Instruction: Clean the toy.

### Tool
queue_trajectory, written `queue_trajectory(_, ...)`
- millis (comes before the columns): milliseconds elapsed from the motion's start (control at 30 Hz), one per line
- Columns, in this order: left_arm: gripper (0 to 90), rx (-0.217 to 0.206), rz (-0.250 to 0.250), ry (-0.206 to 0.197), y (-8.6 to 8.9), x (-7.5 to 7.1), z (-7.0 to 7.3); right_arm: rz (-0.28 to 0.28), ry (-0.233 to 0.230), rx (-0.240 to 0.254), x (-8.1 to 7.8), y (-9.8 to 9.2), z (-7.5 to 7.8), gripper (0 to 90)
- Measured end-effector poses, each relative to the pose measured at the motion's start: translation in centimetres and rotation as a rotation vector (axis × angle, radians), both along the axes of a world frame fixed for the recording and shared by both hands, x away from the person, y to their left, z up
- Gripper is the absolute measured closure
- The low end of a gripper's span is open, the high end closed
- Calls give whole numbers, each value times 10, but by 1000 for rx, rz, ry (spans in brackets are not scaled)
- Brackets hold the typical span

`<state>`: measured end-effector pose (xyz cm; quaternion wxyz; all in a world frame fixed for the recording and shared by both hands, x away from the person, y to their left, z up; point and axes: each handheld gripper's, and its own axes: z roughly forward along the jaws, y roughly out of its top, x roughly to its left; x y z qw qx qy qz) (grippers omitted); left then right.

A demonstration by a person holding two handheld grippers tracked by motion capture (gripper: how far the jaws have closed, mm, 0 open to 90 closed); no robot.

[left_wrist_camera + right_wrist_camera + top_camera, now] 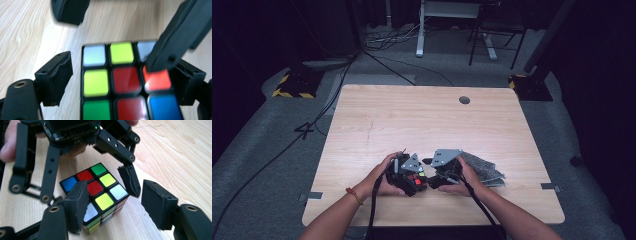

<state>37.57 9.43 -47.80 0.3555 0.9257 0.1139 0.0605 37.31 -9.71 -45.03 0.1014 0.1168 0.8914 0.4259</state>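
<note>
A: Near the front edge of the pale wooden surface [377,125], between the two hands, sits the small plastic puzzle cube with coloured stickers on a black frame [96,195]. How would you expect it to handle?

B: Light and rigid, I'd judge. The faces look glossy, so probably slippery against hard plastic, though the padding on the fingers should help. The layers turn, so a squeeze at a corner could twist it; flat opposite faces are the place to take hold, with the pads across the middle row.

A: Where do the fingers stand?

B: The left gripper [120,77] has its fingers apart either side of the cube. The left-hand finger [56,77] stands clear of the cube's edge with wood showing between; the other is close against the far side, but whether it touches I cannot tell. The right gripper [117,205] also has its fingers apart. One finger [76,206] lies against the near corner of the cube and the other [158,203] stands well off to the side, so nothing is clamped.

A: And the count?

B: One cube. Two grippers, each with two fingers. One dark grey felt-like cloth [484,170] lying just beyond the right hand [467,177]. One round dark hole [464,100] near the far edge of the surface.

A: Any risk?

B: If only one finger pushes, the cube would likely skate along the wood rather than lift.
</note>
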Motion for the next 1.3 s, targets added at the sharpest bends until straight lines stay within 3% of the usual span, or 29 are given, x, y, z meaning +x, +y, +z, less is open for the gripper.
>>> queue_trajectory(200, 160, 39, 35, 15, 18, -7, 0, -13, -6, -7, 0, -9, 4, 380)
queue_trajectory(400, 162, 56, 40, 38, 34, -17, -3, -29, -12, -24, -3, -29, 4, 370)
queue_trajectory(533, 167, 49, 56, 25, 31, -18, -3, -64, -25, -40, -5, -55, 6, 362)
queue_trajectory(667, 166, 41, 61, 30, 23, -15, -4, -126, -3, -61, -2, -88, 5, 361)
queue_trajectory(900, 244, 72, 59, 15, 11, -13, -5, -235, 6, -132, 3, -136, -5, 404)
queue_trajectory(967, 262, 67, 56, 22, 11, -13, -6, -251, 41, -164, 7, -145, -11, 399)
queue_trajectory(1100, 283, 72, 52, 22, 10, -12, -6, -267, 97, -173, 11, -157, -23, 392)
queue_trajectory(1300, 298, 65, 31, 33, 2, -8, -6, -238, 175, -144, 14, -167, -29, 608)
